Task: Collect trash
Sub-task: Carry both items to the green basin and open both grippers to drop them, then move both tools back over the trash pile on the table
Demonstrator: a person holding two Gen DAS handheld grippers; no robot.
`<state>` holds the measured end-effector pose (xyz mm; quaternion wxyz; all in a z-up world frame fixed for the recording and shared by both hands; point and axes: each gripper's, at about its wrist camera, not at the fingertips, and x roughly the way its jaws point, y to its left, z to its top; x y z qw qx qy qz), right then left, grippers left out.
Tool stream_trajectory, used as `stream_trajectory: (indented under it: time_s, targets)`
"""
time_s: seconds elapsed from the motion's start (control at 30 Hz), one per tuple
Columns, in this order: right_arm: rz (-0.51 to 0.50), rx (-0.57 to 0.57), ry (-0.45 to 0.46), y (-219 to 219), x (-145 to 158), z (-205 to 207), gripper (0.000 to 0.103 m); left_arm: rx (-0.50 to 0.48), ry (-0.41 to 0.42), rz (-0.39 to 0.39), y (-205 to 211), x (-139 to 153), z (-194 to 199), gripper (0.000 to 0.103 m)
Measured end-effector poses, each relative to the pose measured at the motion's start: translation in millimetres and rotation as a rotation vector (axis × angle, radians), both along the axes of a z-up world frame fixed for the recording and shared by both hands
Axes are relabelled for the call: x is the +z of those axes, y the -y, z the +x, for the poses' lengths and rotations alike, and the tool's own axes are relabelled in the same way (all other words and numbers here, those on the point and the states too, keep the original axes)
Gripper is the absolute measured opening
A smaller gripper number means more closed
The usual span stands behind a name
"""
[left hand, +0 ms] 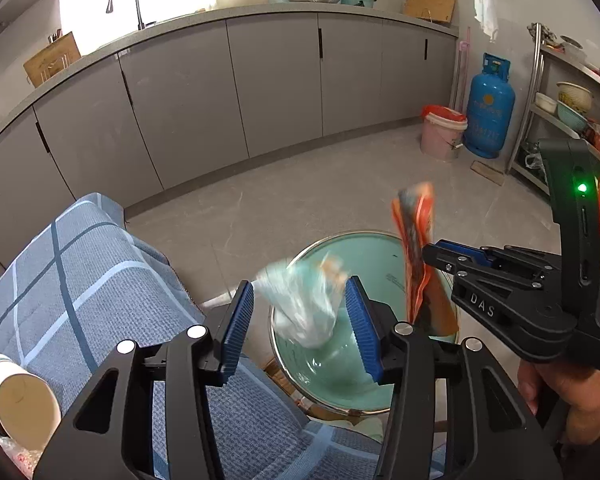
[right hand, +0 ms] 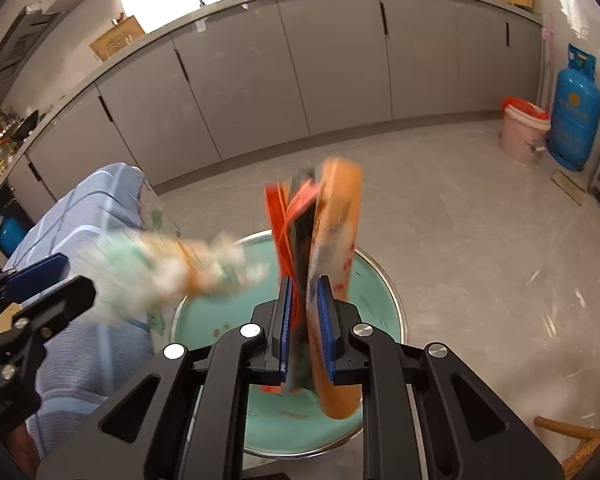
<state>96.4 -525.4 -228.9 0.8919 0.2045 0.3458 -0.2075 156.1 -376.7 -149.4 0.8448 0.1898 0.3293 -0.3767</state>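
A teal basin (left hand: 364, 244) (right hand: 380, 300) with a metal rim stands on the floor below both grippers. My left gripper (left hand: 300, 284) (right hand: 76, 272) is open above it. A crumpled pale green and white wrapper (left hand: 304, 304) (right hand: 168, 268) is blurred between the wide-apart blue pads and clear of them. My right gripper (right hand: 305, 280) (left hand: 434, 250) stands over the basin with flat orange and red snack wrappers (right hand: 336, 208) (left hand: 414, 220) upright between its narrowly parted pads. These wrappers are blurred too and reach below the pads.
A blue checked cloth (left hand: 80, 272) covers a seat at the left, with a paper cup (left hand: 20, 396) lying on it. Grey cabinets (left hand: 276, 80) line the back. A pink bucket (left hand: 442, 132), a blue gas cylinder (left hand: 488, 108) and a metal shelf (left hand: 560, 120) stand at the right.
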Motion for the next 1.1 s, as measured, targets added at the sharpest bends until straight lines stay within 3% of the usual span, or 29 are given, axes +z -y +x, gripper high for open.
stream_trajectory:
  time_s: [0.07, 0.23, 0.37, 0.47, 0.77, 0.93, 1.1]
  targets:
    - [0.008, -0.015, -0.005, 3.8, -4.7, -2.5, 0.024, 0.008, 0.008, 0.0, -2.6, -1.8, 1.4, 0.062]
    - [0.022, -0.023, 0.004, -0.7, -4.7, -6.9, 0.03, 0.033, 0.007, -0.004, -13.7, 0.0, 6.6, 0.064]
    - [0.032, -0.024, 0.025, -9.9, 4.2, -14.0, 0.04, 0.067, 0.04, -0.002, -29.5, 9.7, 5.5, 0.077]
    - [0.039, -0.018, 0.037, -17.8, 10.6, -19.1, 0.049, 0.079, 0.049, -0.016, -43.5, 20.3, 1.6, 0.081]
    - [0.034, 0.03, 0.089, -56.6, 42.3, -30.7, 0.055, 0.139, 0.107, -0.007, -92.4, 47.7, -15.5, 0.083]
    - [0.033, 0.078, 0.134, -91.8, 60.0, -32.7, 0.067, 0.174, 0.134, -0.02, -126.1, 63.4, -27.0, 0.085]
    - [0.037, 0.137, 0.153, -127.0, 69.8, -29.7, 0.067, 0.229, 0.172, -0.012, -172.1, 74.7, -37.1, 0.086]
